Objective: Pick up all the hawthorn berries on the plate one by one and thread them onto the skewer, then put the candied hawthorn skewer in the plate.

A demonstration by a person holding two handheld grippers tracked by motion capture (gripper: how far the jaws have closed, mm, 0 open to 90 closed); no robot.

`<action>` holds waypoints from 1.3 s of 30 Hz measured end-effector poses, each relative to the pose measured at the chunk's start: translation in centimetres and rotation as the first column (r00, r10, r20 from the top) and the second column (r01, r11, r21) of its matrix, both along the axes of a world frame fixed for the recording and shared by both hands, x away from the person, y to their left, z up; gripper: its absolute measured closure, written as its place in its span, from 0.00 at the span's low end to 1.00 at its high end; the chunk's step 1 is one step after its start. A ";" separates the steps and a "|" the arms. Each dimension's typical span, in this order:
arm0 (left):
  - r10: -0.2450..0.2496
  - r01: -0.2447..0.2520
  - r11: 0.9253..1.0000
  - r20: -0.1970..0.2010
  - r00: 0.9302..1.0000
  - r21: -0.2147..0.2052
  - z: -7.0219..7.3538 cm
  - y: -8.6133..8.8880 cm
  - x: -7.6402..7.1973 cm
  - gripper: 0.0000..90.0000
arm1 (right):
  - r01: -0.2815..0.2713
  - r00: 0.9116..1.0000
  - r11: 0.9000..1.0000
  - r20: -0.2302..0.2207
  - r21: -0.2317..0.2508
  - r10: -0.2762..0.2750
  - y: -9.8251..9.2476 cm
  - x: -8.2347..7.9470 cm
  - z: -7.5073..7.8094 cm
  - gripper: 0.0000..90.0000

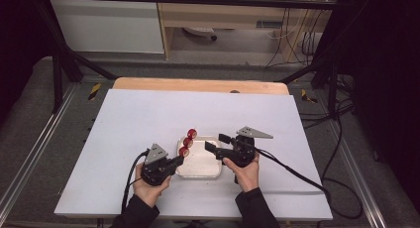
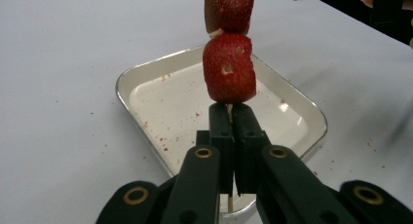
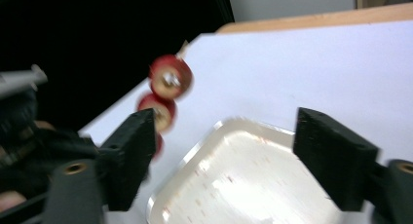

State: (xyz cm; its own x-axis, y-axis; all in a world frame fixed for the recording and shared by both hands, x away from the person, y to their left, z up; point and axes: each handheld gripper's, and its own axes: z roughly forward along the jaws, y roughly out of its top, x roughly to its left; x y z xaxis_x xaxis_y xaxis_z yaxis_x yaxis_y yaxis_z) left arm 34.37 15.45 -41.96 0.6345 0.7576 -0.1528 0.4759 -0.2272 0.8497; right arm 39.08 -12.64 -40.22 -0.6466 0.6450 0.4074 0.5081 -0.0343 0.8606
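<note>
— What did my left gripper (image 1: 179, 160) have at that moment?

— It was clamped tight on the thin wooden skewer (image 2: 229, 106), just below the lowest of three red strawberry-like fruit pieces (image 1: 188, 142) threaded on it. In the left gripper view the pads met around the stick, with the nearest piece (image 2: 229, 68) sitting right above them and the next one above that.

— And where was the skewer over the table?

— I had it slanting up and away from me, its lower end over the left edge of the shallow white rectangular metal tray (image 1: 214, 172); the top piece reached beyond the tray's far left corner. The tray lay on the white table sheet (image 1: 148, 114), with red crumbs scattered in it.

— My right gripper (image 1: 218, 142)?

— Its jaws stood wide apart with nothing between them, held above the tray's right side and aimed left towards the fruit. The right gripper view was blurred, yet it showed the tray (image 3: 253, 185) between the pads and the fruit pieces (image 3: 170, 78) beyond the left one.
</note>
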 end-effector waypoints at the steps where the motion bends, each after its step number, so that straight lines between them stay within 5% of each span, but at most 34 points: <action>1: -0.004 0.004 1.000 0.000 1.000 0.005 0.0 0.2 0.0 0.98 | -0.007 1.000 1.000 0.004 -0.027 0.007 -0.2 0.0 -0.1 0.19; 5: -0.014 0.014 1.000 -0.008 1.000 0.012 0.0 0.6 0.1 0.98 | -0.023 1.000 0.989 0.003 -0.148 0.024 -1.1 -0.3 -0.6 0.09; 13: -0.033 0.034 0.998 -0.021 0.999 0.056 0.4 1.4 0.3 0.98 | -0.071 0.997 0.940 -0.030 -0.335 0.065 -3.2 -1.0 -2.1 0.01; 21: -0.053 0.055 0.994 -0.035 0.998 0.089 1.3 1.2 0.9 0.98 | -0.102 0.994 0.906 -0.017 -0.411 0.104 -5.2 -1.8 -3.1 0.01; 39: -0.079 0.099 0.980 -0.122 0.989 0.174 1.1 -2.3 3.5 0.98 | -0.049 0.998 0.912 -0.043 -0.408 0.035 -10.1 -3.3 -4.6 0.02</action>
